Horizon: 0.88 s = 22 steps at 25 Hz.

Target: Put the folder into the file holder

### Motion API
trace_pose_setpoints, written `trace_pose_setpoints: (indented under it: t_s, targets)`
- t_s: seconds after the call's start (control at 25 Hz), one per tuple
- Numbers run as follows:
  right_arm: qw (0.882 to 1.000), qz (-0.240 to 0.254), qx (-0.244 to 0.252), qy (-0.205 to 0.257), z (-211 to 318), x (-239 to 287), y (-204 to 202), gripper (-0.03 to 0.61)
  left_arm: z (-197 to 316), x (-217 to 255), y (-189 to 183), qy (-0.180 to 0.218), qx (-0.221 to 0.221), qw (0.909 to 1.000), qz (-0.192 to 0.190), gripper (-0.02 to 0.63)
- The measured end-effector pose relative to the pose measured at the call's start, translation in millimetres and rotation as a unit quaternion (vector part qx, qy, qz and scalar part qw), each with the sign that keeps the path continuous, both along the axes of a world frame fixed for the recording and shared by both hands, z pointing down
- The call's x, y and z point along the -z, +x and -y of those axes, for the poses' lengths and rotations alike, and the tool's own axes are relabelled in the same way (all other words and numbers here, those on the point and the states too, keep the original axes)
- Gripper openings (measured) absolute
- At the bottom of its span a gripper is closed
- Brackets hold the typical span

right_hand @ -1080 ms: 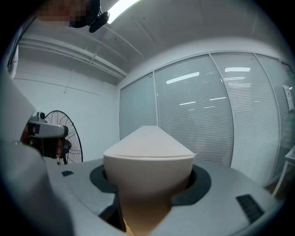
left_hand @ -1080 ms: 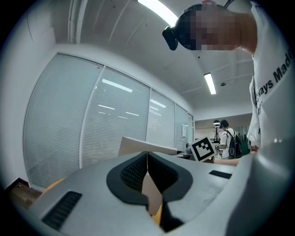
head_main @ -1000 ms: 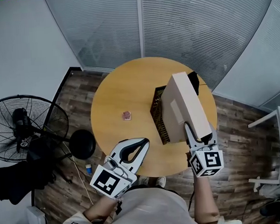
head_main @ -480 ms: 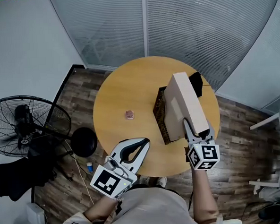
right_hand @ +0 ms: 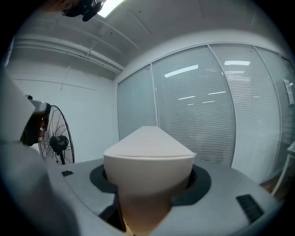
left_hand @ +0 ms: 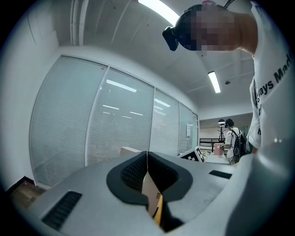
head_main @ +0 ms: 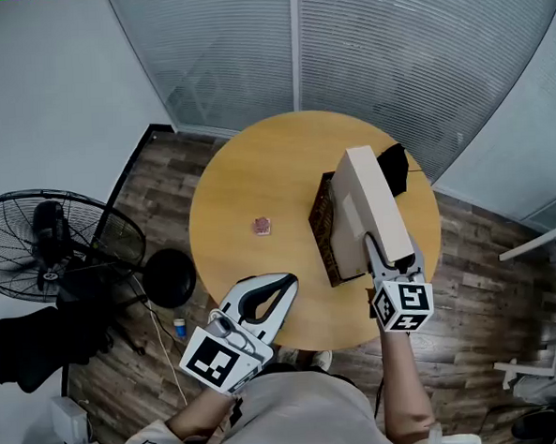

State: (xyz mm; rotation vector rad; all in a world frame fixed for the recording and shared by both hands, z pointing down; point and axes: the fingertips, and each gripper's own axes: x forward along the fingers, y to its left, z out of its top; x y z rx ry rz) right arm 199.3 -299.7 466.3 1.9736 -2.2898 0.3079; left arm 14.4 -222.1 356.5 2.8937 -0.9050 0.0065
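A thick beige folder [head_main: 371,206] stands tilted on its edge above the black mesh file holder [head_main: 322,232] on the round wooden table [head_main: 248,185]. My right gripper [head_main: 394,262] is shut on the folder's near end. In the right gripper view the folder [right_hand: 148,152] fills the space between the jaws. My left gripper [head_main: 284,282] hovers at the table's near edge, left of the holder, shut with nothing in it. In the left gripper view its closed tips [left_hand: 147,159] point towards the folder and glass wall.
A small pink object [head_main: 262,227] lies on the table left of the holder. A black item [head_main: 394,167] sits behind the folder. A floor fan [head_main: 45,245] and a round black base [head_main: 170,277] stand left of the table. Glass partitions with blinds [head_main: 295,46] lie beyond.
The right gripper and the folder have edged slightly forward over the holder. The left gripper has stayed put.
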Motion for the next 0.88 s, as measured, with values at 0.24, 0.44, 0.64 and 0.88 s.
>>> trace_pose_setpoints:
  t_s: [0.24, 0.44, 0.64, 0.88]
  targets:
    - [1.0, -0.002, 0.002, -0.006, 2, -18, -6, 0.293, 2, -2, -6, 0.002, 0.004, 1.0, 0.006, 0.026]
    - [1.0, -0.004, 0.003, -0.01, 5, -28, -7, 0.293, 3, -3, -9, 0.002, 0.008, 0.9999, 0.011, 0.026]
    - [1.0, -0.005, 0.003, -0.017, 7, -40, -10, 0.293, 3, -4, -14, -0.001, 0.012, 0.9999, 0.011, 0.026]
    - [1.0, -0.007, 0.006, -0.025, 10, -51, -14, 0.293, 4, -6, -19, -0.003, 0.017, 0.9997, 0.015, 0.026]
